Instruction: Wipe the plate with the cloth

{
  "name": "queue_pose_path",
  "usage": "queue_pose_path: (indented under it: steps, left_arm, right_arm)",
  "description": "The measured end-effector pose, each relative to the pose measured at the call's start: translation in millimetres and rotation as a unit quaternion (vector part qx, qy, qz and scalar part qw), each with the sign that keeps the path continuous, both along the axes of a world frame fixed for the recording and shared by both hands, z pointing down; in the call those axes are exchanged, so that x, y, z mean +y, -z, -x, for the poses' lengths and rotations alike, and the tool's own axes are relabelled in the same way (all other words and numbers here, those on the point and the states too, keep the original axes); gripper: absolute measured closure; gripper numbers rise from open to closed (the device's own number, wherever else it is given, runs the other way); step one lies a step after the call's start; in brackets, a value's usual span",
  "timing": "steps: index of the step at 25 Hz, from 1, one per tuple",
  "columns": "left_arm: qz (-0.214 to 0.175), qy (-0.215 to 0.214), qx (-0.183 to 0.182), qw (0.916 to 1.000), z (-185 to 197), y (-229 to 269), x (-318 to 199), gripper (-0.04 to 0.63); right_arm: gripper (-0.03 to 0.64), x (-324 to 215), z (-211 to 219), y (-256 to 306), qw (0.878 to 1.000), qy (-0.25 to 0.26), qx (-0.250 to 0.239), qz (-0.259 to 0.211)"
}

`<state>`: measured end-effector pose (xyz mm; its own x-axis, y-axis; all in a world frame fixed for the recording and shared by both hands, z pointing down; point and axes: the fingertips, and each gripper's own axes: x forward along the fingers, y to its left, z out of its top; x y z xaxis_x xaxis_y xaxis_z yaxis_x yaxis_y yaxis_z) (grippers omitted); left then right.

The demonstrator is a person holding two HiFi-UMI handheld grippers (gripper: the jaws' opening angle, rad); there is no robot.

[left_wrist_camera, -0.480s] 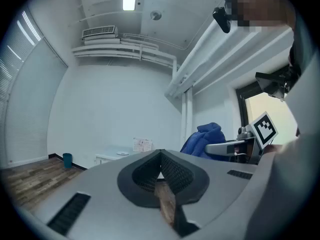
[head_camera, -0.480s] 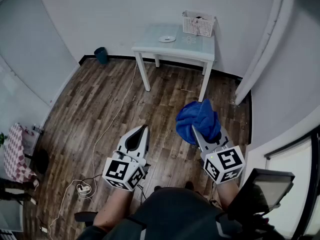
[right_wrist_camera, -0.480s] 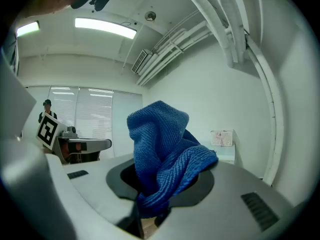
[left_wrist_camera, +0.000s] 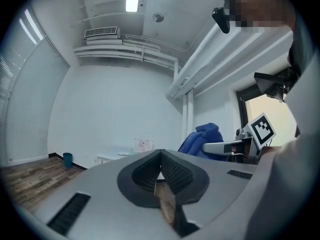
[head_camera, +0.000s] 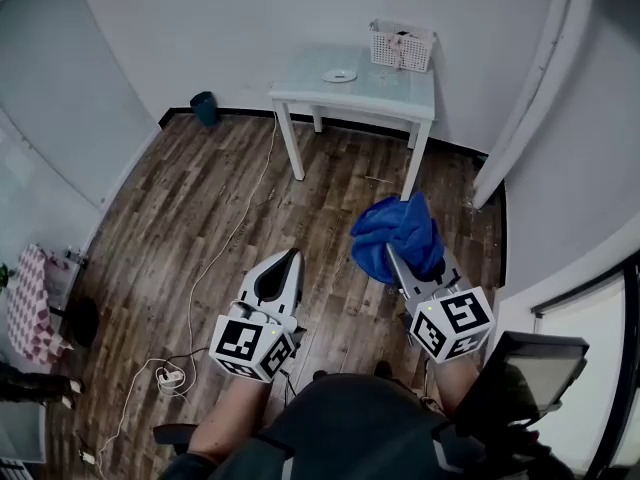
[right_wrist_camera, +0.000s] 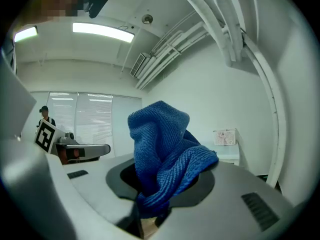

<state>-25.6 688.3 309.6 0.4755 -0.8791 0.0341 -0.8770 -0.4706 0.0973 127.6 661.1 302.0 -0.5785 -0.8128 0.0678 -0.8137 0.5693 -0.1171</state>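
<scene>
A small white plate (head_camera: 339, 75) lies on a pale table (head_camera: 390, 93) far ahead across the wooden floor. My right gripper (head_camera: 388, 250) is shut on a bunched blue cloth (head_camera: 398, 236), held in the air well short of the table; in the right gripper view the cloth (right_wrist_camera: 165, 154) rises out of the closed jaws. My left gripper (head_camera: 290, 256) hangs beside it at the left, shut and empty, its jaws meeting at a point (left_wrist_camera: 161, 156). The table and plate show small in the left gripper view (left_wrist_camera: 123, 154).
A white basket (head_camera: 403, 45) stands at the table's back right corner. A teal bin (head_camera: 203, 108) sits by the wall at the left. A cable and power strip (head_camera: 168, 375) trail over the floor. A white pipe (head_camera: 520, 98) runs down the right wall.
The view has shifted slightly toward the table; both grippers and the cloth keep the same pose relative to each other.
</scene>
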Motion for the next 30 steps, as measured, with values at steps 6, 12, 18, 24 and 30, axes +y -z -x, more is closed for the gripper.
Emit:
queue_pose_path:
  steps: [6,12,18,24,30]
  left_arm:
    - [-0.001,-0.003,0.008,1.0000,18.5,-6.9,4.5,0.586]
    - [-0.005,-0.012,0.017,0.9998,21.3,-9.7,3.5,0.586]
    - [0.004,0.012,0.008,0.9999,24.3,-15.7,-25.6,0.586]
    - [0.008,0.032,-0.002,0.9995,13.4,-14.0,-72.4,0.586]
    - [0.016,0.041,0.002,0.9990,-18.5,-16.8,-148.6,0.586]
  right_arm:
    - [0.499,-2.4,30.6,-8.9,1.000,0.006,0.015,0.008]
    - [0.499,-8.6,50.9,-11.5,1.000,0.008,0.020,0.008]
    - [0.499,-39.1,58.8,-15.7,0.999,0.043,0.014,0.007]
    - [0.499,-87.1,44.4,-12.7,0.998,0.064,0.009,-0.004]
    - [0.499,-155.7,9.5,-11.8,0.997,0.076,0.001,-0.006]
